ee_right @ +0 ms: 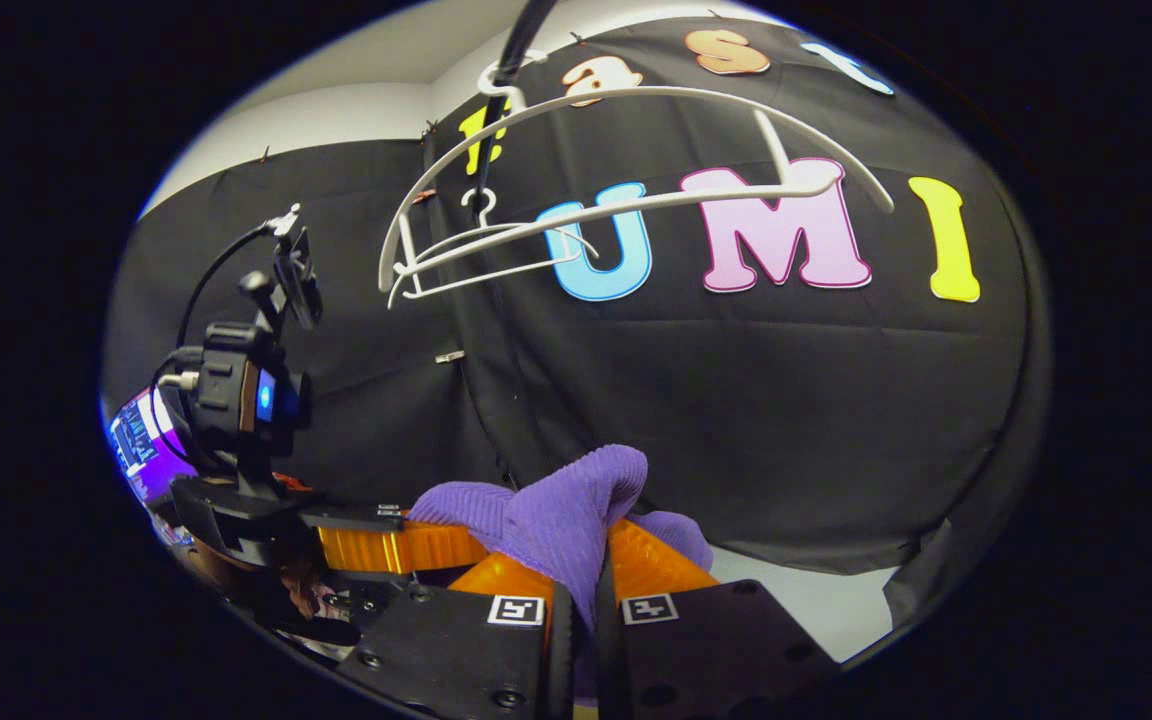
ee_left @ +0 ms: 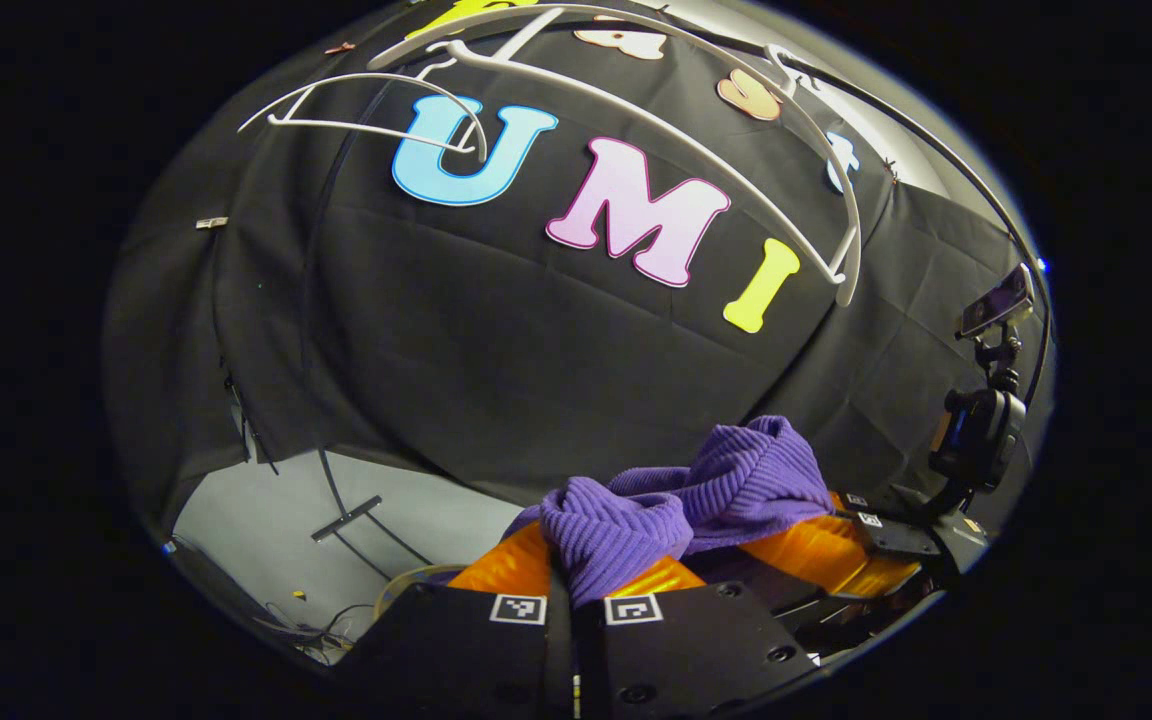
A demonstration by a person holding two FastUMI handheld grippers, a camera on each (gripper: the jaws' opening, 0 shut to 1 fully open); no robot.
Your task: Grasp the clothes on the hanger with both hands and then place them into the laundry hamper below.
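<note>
While both grippers clamp the purple ribbed garment (ee_left: 726, 485), the stage reads as: off the hanger, not yet in the hamper

Item 1, left gripper (ee_left: 576, 575): fingers drawn nearly together, a bunched fold of the knit pinched between them

Item 2, right gripper (ee_right: 581, 565): likewise almost closed, a peak of the same cloth gripped between its fingers; seen also from the left gripper view (ee_left: 871, 535), touching the far end of the garment

Item 3, garment: slung between the two grippers, well below the hangers

Item 4, large white hanger (ee_left: 656, 120): bare, overhead; a smaller white hanger (ee_left: 376, 110) beside it, also bare

Item 5, status: removal judged done; lowering and release into the hamper judged outstanding

Item 6, unclear: a pale curved rim (ee_left: 416, 580) low in the left gripper view may be the hamper's edge, too cut off to confirm; the garment's full length and type are hidden behind the fingers; hands holding the grippers cannot be made out
</note>
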